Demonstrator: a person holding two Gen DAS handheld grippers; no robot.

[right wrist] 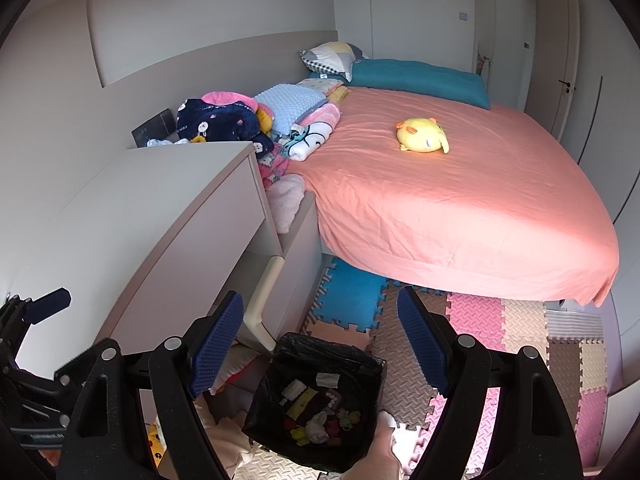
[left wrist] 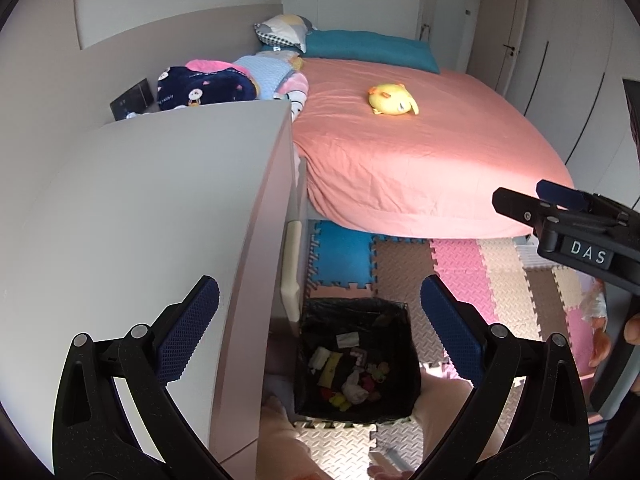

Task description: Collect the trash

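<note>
A bin lined with a black bag (left wrist: 356, 356) stands on the foam floor mat below both grippers; it also shows in the right wrist view (right wrist: 320, 400). It holds several scraps of trash: white tissue, yellow and pink bits. My left gripper (left wrist: 320, 328) is open and empty, held above the bin beside the white dresser. My right gripper (right wrist: 320, 344) is open and empty, also above the bin. The right gripper also shows at the right edge of the left wrist view (left wrist: 560, 216).
A white dresser (left wrist: 152, 208) stands on the left. A bed with a pink sheet (left wrist: 420, 152) carries a yellow plush toy (left wrist: 394, 99), pillows and folded blankets. Coloured foam mats (left wrist: 460, 280) cover the floor. Soft items lie on the floor near the bin (right wrist: 228, 436).
</note>
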